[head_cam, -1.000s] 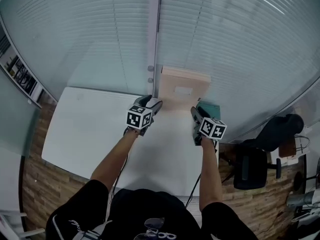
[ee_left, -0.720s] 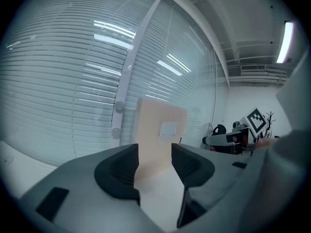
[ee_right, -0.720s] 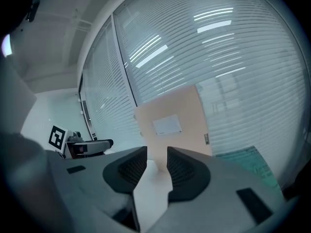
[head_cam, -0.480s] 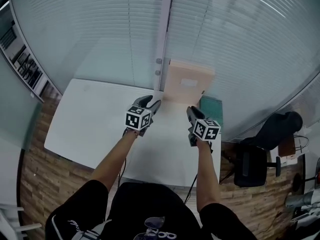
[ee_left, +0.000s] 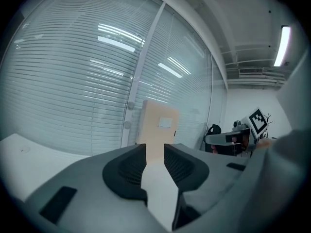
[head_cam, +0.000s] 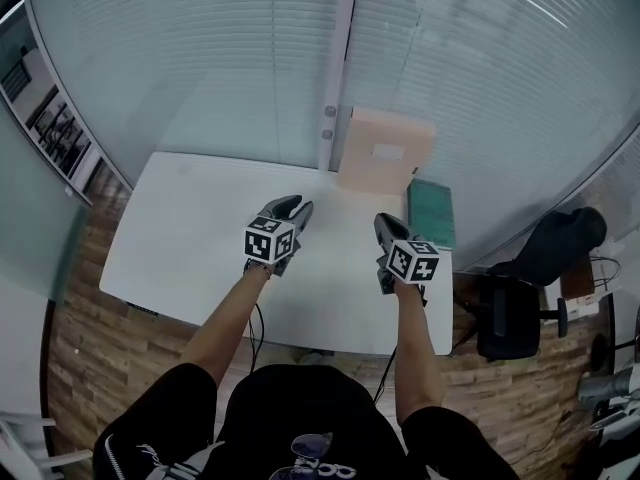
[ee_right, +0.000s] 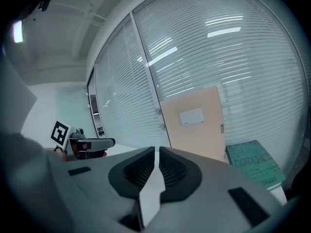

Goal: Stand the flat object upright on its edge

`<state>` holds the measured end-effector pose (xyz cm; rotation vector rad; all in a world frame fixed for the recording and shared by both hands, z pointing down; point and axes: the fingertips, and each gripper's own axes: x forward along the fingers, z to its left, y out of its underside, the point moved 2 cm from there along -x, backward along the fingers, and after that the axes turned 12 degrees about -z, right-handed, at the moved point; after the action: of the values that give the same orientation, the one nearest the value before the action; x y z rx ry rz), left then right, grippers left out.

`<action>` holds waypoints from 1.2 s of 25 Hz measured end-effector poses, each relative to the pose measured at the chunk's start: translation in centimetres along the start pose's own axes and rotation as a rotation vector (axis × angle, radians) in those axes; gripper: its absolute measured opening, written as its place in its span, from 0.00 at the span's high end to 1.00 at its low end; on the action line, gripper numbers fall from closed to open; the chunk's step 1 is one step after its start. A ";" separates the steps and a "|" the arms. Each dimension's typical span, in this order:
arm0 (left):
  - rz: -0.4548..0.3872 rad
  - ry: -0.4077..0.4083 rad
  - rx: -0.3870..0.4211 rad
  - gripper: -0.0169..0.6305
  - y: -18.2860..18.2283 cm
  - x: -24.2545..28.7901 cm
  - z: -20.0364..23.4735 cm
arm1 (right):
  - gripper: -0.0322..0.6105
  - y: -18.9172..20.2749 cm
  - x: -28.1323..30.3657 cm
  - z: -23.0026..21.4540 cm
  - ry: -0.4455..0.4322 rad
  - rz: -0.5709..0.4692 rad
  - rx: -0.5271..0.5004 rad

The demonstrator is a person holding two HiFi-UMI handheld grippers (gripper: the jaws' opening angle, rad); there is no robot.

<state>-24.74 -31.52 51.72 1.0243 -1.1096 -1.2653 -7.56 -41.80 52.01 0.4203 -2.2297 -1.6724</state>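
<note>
Beige flat board (head_cam: 386, 152) stood upright, apparently against glass (head_cam: 250, 78), ahead of my left gripper (head_cam: 297, 206) and nearer right gripper (head_cam: 381, 222); both jaws had just been closing empty, left narrowly apart, right almost together.

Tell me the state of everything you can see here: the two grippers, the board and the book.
Beige flat rectangular board: standing upright on its edge against the glass wall.
Teal book: closed, lying flat on the white table.
Left gripper: jaws apart, have just been closing, empty.
Right gripper: jaws almost together, have just been closing, empty.
</note>
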 end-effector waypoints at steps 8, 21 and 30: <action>-0.004 0.013 -0.018 0.84 0.3 -6.7 -0.7 | 0.89 1.1 -4.2 5.3 0.024 -0.002 -0.012; -0.004 0.025 -0.002 0.89 2.5 -15.5 -3.2 | 0.90 4.7 -11.1 12.0 0.019 0.018 -0.118; 0.007 0.036 -0.009 0.91 4.0 -18.2 -4.8 | 0.91 6.4 -14.0 13.2 0.031 0.023 -0.108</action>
<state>-19.04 -13.23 53.80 1.0324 -1.0779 -1.2405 -0.72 -22.77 53.58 0.3894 -2.1023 -1.7526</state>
